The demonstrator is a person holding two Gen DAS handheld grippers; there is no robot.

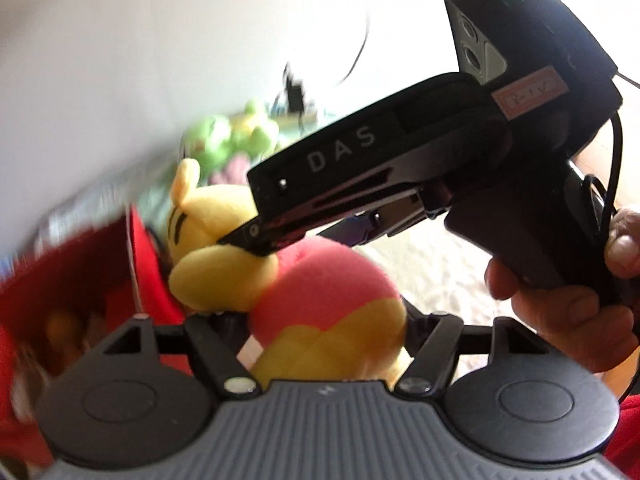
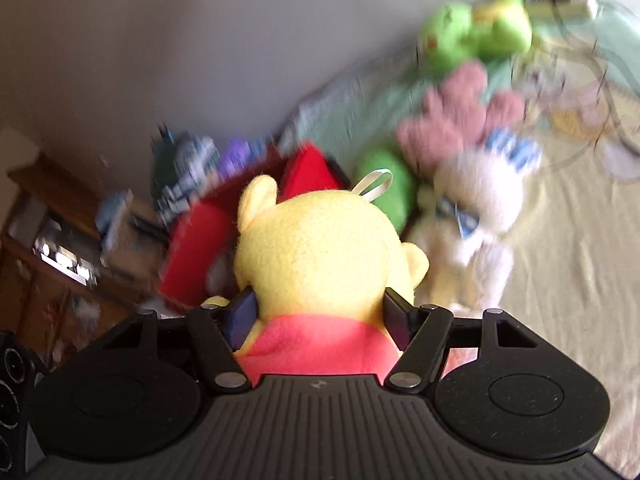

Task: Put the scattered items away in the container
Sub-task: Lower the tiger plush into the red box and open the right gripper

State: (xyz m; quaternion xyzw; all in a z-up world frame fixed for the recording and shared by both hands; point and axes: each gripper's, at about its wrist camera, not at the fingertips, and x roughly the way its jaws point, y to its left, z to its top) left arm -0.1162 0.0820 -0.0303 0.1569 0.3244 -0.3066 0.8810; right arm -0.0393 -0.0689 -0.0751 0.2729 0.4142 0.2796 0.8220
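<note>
Yellow bear (image 2: 320,256) apparently between right claw (image 2: 320,316) pads.

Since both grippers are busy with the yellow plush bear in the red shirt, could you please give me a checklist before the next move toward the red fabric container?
1. Right gripper on the yellow plush bear in the red shirt: pads press both sides of its neck. Ok.
2. Left gripper on the bear's lower body: pads hidden by plush. Cannot tell.
3. Red fabric container in front of the bear, top open. Ok.
4. Room inside the container: blurred. Cannot tell.
5. All items tidied: white plush toy and green plush toy lie outside. Not ok.
</note>
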